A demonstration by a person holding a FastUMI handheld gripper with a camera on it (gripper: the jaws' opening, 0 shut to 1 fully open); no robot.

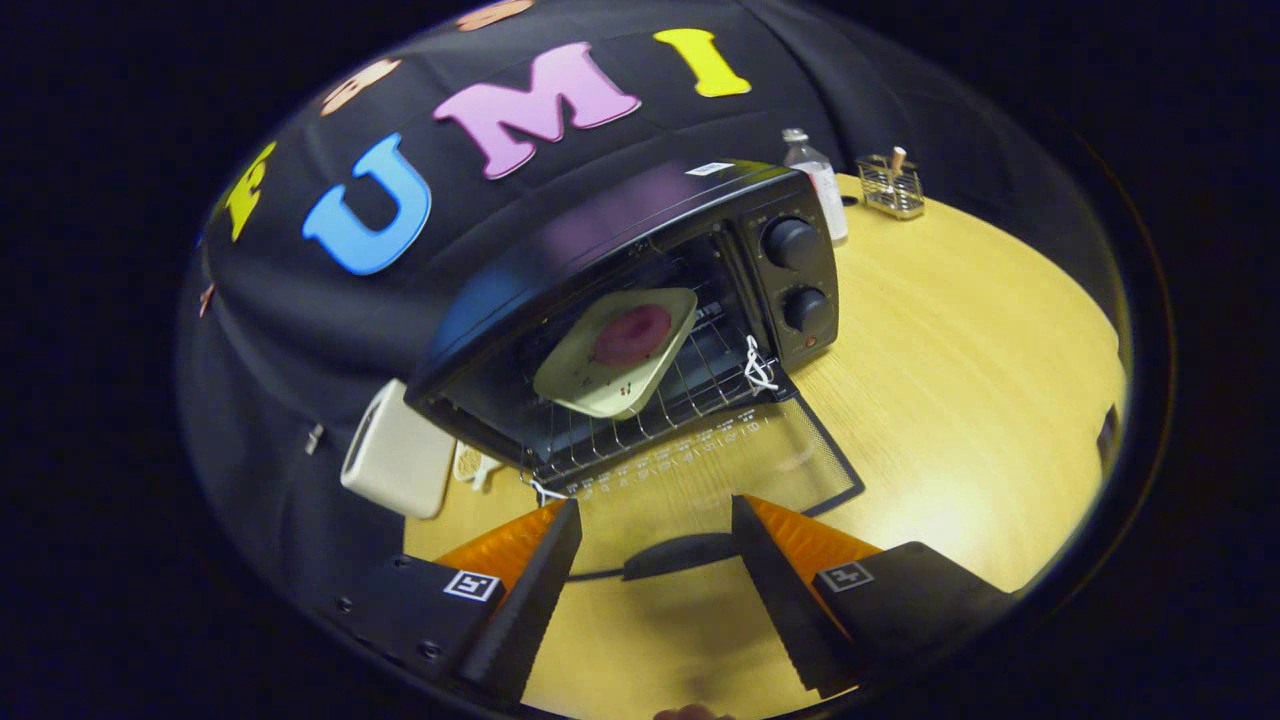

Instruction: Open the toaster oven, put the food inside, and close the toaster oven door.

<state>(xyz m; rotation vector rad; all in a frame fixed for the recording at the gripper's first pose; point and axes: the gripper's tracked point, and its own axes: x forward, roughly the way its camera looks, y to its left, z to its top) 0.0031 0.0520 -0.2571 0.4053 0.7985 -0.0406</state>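
Note:
The black toaster oven (pixel 640 250) stands on the wooden table (pixel 960 380) beyond my fingers. Its glass door (pixel 740 455) lies folded down flat toward me, and the door handle (pixel 680 555) sits between my fingertips. Inside, on the wire rack (pixel 690 385), rests a pale square plate (pixel 615 352) with a dark red round piece of food (pixel 632 334) on it. My gripper (pixel 655 525) is open, one finger on each side of the handle, not pressing on it.
A white box-shaped object (pixel 398 462) stands beside the oven's left side. Behind the oven's right side are a clear bottle (pixel 818 182) and a small wire holder (pixel 890 185). Two round knobs (pixel 795 275) are on the oven's right panel.

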